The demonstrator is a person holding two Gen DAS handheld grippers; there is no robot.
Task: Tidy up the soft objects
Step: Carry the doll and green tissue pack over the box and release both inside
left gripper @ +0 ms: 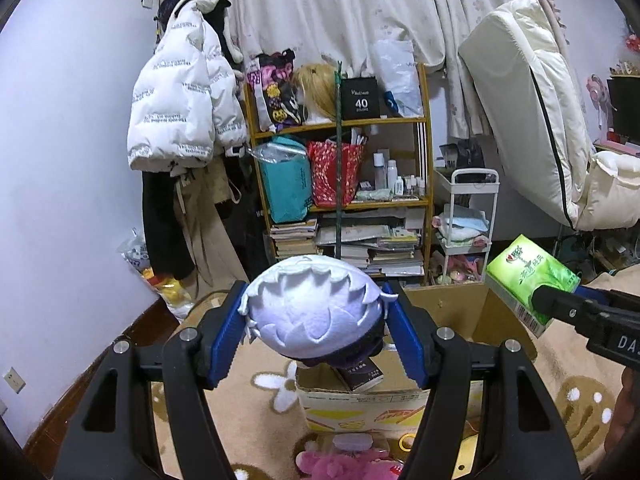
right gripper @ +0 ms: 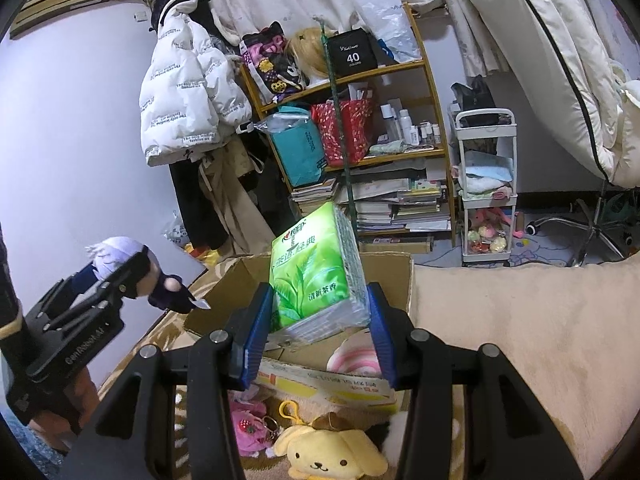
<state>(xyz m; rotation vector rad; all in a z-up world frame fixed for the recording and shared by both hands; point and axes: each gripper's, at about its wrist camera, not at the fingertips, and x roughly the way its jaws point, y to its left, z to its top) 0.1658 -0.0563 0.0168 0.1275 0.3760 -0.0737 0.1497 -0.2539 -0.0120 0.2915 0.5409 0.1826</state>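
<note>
- While the left gripper (left gripper: 316, 320) fills the foreground of the left wrist view, its blue pads are pressed on either side of the plush doll (left gripper: 314, 306), clamped on its white-haired head, so the doll is already between the jaws and not ahead of them.
- In the same view the open cardboard box (left gripper: 440, 300) lies directly beyond and below the doll; I judge the coming move turns on this, a short forward and downward carry over the near rim.
- The doll looks soft and round from here: pale lilac-white felt hair in pointed tufts, a dark body tucked underneath and mostly hidden.
- At the right edge the right gripper (left gripper: 560, 304) holds the green tissue pack (left gripper: 528, 276) over the box's right corner.
- In the right wrist view the right gripper (right gripper: 318, 312) has its pads closed against the two sides of the tissue pack (right gripper: 316, 272), which stands tilted, long axis running up and away from the jaws.
- Here the box (right gripper: 392, 276) opening sits straight behind and under the pack, so this hand seems the nearer to a drop.
- The pack is glossy film-wrapped, printed with tea leaves.
- On the left the left gripper (right gripper: 116, 284) carries the doll (right gripper: 132, 264) beside the box's left wall, outside the box.
- A yellow dog plush (right gripper: 332, 452) and a pink plush (right gripper: 248, 424) lie on the rug (right gripper: 520, 320) before the box.
</note>
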